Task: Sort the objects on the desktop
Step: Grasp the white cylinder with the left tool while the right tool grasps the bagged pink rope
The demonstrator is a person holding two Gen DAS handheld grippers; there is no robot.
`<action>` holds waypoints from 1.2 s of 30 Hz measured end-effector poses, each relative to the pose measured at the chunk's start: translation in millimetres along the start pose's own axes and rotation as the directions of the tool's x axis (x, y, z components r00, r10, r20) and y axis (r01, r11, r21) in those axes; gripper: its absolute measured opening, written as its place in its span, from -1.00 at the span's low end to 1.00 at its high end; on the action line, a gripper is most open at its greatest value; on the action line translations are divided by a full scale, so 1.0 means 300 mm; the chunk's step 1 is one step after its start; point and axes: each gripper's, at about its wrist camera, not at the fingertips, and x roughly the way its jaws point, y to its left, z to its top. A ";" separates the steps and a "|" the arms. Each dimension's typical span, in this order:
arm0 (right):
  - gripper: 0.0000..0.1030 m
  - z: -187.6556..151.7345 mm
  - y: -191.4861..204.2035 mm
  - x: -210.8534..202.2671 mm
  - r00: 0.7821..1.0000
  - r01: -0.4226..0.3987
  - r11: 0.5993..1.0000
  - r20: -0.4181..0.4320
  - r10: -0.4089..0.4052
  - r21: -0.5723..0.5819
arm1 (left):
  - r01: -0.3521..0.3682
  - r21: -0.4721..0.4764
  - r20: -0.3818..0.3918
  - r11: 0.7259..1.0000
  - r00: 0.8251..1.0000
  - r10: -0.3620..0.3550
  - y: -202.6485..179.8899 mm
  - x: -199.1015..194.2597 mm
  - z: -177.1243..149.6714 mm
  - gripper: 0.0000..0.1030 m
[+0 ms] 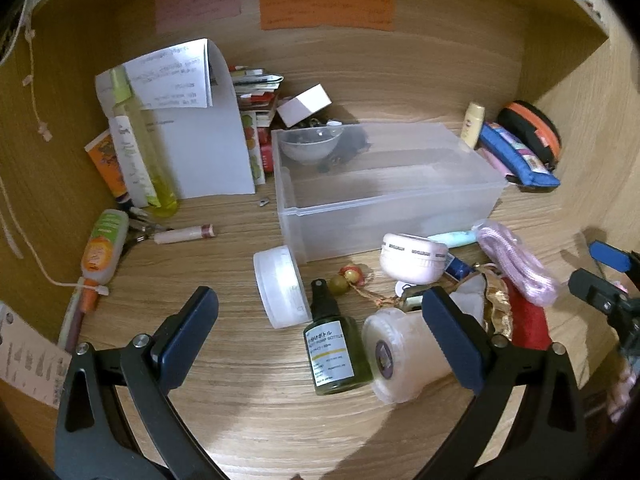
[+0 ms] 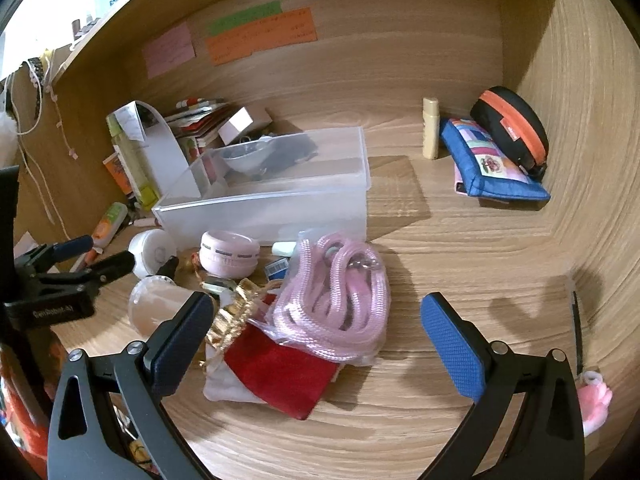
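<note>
Cluttered wooden worktop point(image 1: 248, 400) inside a wood-panelled alcove. Left gripper point(image 1: 320, 332): jaws wide apart, holding nothing; between them lie a small dark green spray bottle point(image 1: 334, 352) with a white label and black nozzle, and a frosted white jar point(image 1: 404, 354) on its side (its end partly hidden behind the right-hand pad). A white round tub point(image 1: 280, 286) lies just beyond, tipped on its edge. Right gripper point(image 2: 316, 336): jaws likewise wide apart and empty, over a bagged coil of pink cord point(image 2: 340, 312) resting on a red pouch point(image 2: 280, 376) with gold trim. A pale pink round container point(image 2: 229, 255) sits behind these. The translucent plastic bin point(image 1: 384, 192) stands mid-worktop, holding a clear bowl point(image 1: 310, 144) at its far end. A blue patchwork pouch point(image 2: 492, 168) and a black-and-orange case point(image 2: 514, 130) lean in the far right corner.
</note>
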 end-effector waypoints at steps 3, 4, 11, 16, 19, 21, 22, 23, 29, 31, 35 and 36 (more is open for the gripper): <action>1.00 0.007 -0.020 0.001 1.000 0.005 1.000 -0.009 -0.005 -0.023 | 0.036 -0.032 -0.012 0.999 0.999 -0.037 0.051 0.017 0.011 1.00; 1.00 0.010 -0.030 0.005 1.000 0.004 1.000 -0.018 -0.005 -0.027 | 0.044 -0.043 -0.018 0.998 0.999 -0.045 0.065 0.026 0.014 1.00; 1.00 0.030 -0.095 0.068 0.996 0.036 0.999 -0.079 -0.038 -0.028 | 0.044 -0.115 -0.116 0.992 0.992 -0.058 0.168 0.149 0.021 1.00; 1.00 0.049 -0.121 0.145 0.988 -0.007 1.000 -0.152 0.006 -0.003 | 0.069 -0.136 -0.157 0.988 0.983 -0.090 0.179 0.214 0.026 1.00; 1.00 0.071 -0.120 0.194 0.980 -0.057 0.998 -0.192 0.058 0.014 | 0.061 -0.128 -0.157 0.990 0.984 -0.081 0.174 0.230 0.036 0.89; 1.00 0.085 -0.109 0.231 0.970 -0.083 0.996 -0.228 0.085 0.022 | 0.066 -0.125 -0.168 0.990 0.982 -0.087 0.173 0.244 0.042 0.72; 1.00 0.090 -0.101 0.246 0.965 -0.100 0.995 -0.242 0.103 0.026 | 0.071 -0.126 -0.175 0.989 0.980 -0.093 0.173 0.253 0.044 0.70; 1.00 0.097 -0.094 0.263 0.959 -0.111 0.993 -0.259 0.114 0.027 | 0.078 -0.130 -0.181 0.988 0.978 -0.101 0.174 0.262 0.045 0.67; 0.99 0.101 -0.088 0.373 0.924 -0.103 0.993 -0.364 0.114 0.051 | 0.065 -0.125 -0.225 0.990 0.970 -0.092 0.172 0.318 0.042 0.26; 0.97 0.093 -0.096 0.399 0.915 -0.095 0.993 -0.388 0.114 0.068 | 0.065 -0.145 -0.230 0.987 0.968 -0.098 0.179 0.332 0.040 0.15; 0.89 0.079 -0.086 0.433 0.908 -0.089 0.994 -0.404 0.108 0.065 | 0.081 -0.162 -0.248 0.983 0.961 -0.120 0.184 0.357 0.040 -0.15; 0.81 0.081 -0.080 0.436 0.907 -0.094 0.994 -0.408 0.108 0.054 | 0.082 -0.161 -0.253 0.984 0.960 -0.121 0.179 0.360 0.036 -0.27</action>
